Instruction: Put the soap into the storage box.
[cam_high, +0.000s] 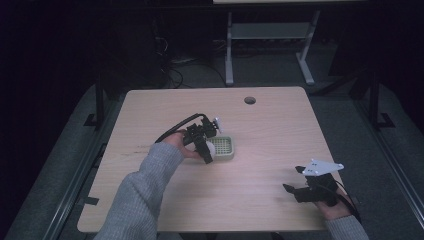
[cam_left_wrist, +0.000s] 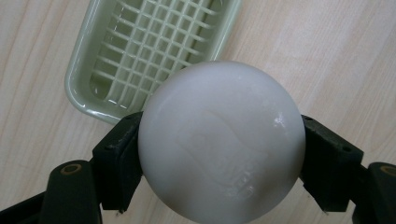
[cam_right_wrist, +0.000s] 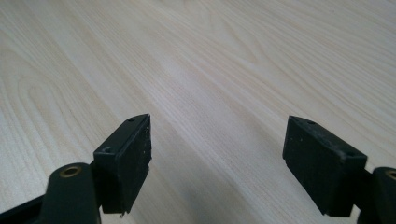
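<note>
Wood table (cam_high: 260, 165), dark room. White soap bar (cam_left_wrist: 219, 140) pinched between left gripper (cam_high: 206, 150) jaws, held just beside the pale green soap dish (cam_left_wrist: 93, 88) mid-table. Right gripper (cam_high: 300, 192) near the front right edge, jaws wide, holding nothing.

The high view looks forward and down from above the person's side, taking in the whole wooden table (cam_high: 260, 145) and the dark floor beyond. The left gripper view looks steeply down, very near, over a white ball (cam_left_wrist: 220, 140) and a green tray (cam_left_wrist: 81, 98); the high view shares both. The right gripper view skims low across bare tabletop.
</note>
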